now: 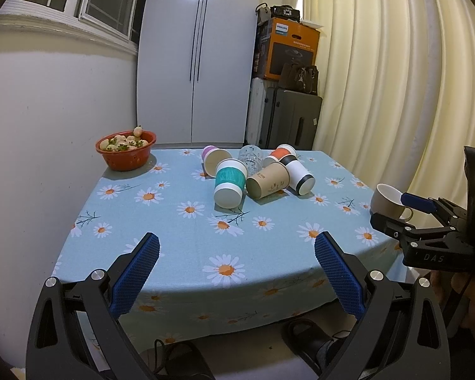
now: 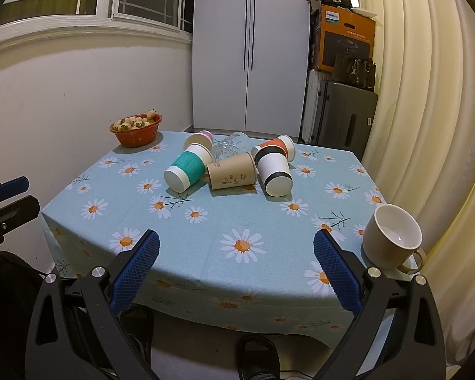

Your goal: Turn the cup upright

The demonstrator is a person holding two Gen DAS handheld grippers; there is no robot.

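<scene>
Left gripper: hovering over the near edge of the desk, its jaws spreading wide with nothing between the blue pads.
Right gripper: hanging over the near edge as well, its jaws likewise standing wide apart and holding nothing; in the left wrist view it is showing at the right.
Desk: wearing a light blue cloth printed with daisies.
Mug: sitting upright at the near right corner of the desk, just beside the right gripper's right finger, handle pointing to the right.
Cups: lying on their sides in a cluster at the middle of the far half of the desk.
Teal cup: lying at the left of the cluster, base facing the cameras.
Brown cup: lying in the middle, touching the teal cup.
Black-banded white cup: lying at the right, base facing forward.
Orange cup and pink cup: lying behind the others.
Clear glass: lying between the pink and orange cups.
Red bowl: standing at the far left corner, holding pale fruit.
</scene>
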